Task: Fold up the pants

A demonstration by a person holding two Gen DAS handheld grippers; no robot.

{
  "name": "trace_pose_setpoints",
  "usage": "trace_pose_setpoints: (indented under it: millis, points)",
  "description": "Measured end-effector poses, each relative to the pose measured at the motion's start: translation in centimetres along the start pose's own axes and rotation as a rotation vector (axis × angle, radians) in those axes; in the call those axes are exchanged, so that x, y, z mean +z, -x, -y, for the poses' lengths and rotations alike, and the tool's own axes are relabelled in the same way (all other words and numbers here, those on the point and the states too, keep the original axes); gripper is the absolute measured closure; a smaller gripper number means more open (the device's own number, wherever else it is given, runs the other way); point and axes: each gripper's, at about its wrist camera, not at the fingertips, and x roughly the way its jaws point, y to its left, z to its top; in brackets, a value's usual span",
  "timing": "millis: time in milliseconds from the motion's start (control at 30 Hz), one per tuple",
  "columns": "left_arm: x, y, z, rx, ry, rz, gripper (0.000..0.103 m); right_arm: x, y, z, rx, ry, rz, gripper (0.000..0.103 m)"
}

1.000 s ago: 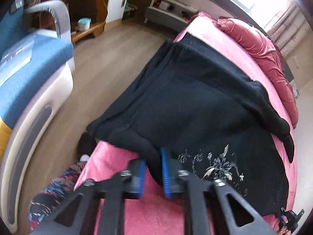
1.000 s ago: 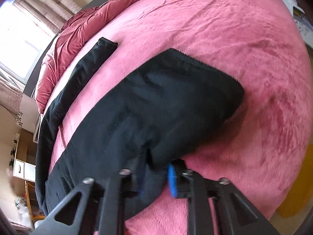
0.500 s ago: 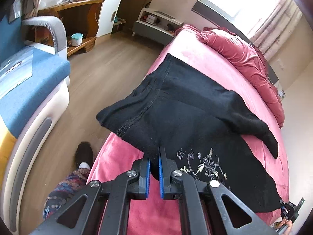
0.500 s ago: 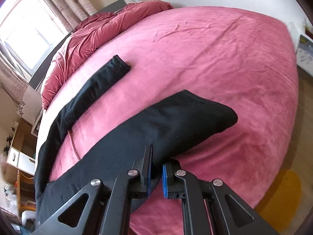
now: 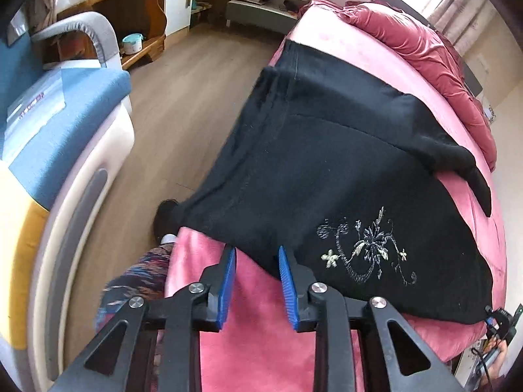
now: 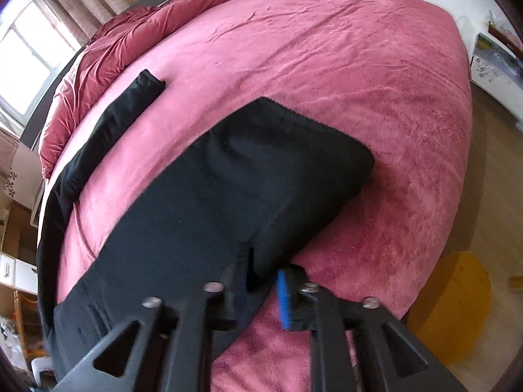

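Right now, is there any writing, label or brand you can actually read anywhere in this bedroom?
None legible.
Clear plastic packet on the blue sofa: reddish print, too blurred to read.
Black pants: embroidered flowers only, no words.
Floral box beside the bed: pattern, no readable text.

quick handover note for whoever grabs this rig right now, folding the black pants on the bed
Left gripper: open at the near edge of the black pants, holding nothing.
Right gripper: open, a fold of the leg end between its fingers, not clamped.
Pants lie spread on the pink bed, waist end overhanging the side, legs apart, embroidery facing up.
Done: laid out. Left: every fold.
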Motion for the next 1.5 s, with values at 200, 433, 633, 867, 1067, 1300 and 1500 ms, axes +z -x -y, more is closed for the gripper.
trace_pose_setpoints:
  millis: [200, 433, 633, 867, 1067, 1300, 1500]
  points:
    - [3.9, 4.1, -1.2, 0.015, -0.036, 0.125, 0.073, 0.2, 3.9, -1.2, -0.081, 0.077, 0.12, 0.046]
    - [11.8, 1.3, 0.4, -0.087, 0.051, 0.134, 0.073, -0.3, 5.1, -9.9, 0.04, 0.271, 0.133, 0.041]
    - [19.1, -3.8, 2.4, -0.133, 0.121, 0.078, 0.069, -3.1, 2.8, -19.3, 0.158, 0.465, 0.036, 0.038]
    - [25.4, -9.2, 3.3, -0.154, 0.206, 0.026, 0.067, -6.2, -0.6, -25.8, 0.235, 0.552, -0.056, 0.037]
    - [29.4, -13.3, 3.0, -0.154, 0.3, 0.015, 0.06, -6.5, -2.8, -28.0, 0.255, 0.534, -0.084, 0.036]
    - [32.4, -16.8, 3.0, -0.12, 0.335, -0.019, 0.061, -6.2, -3.2, -28.5, 0.244, 0.509, -0.104, 0.036]
    - [32.8, -18.7, 4.4, -0.09, 0.289, -0.1, 0.068, -6.3, -4.2, -27.9, 0.223, 0.477, -0.132, 0.035]
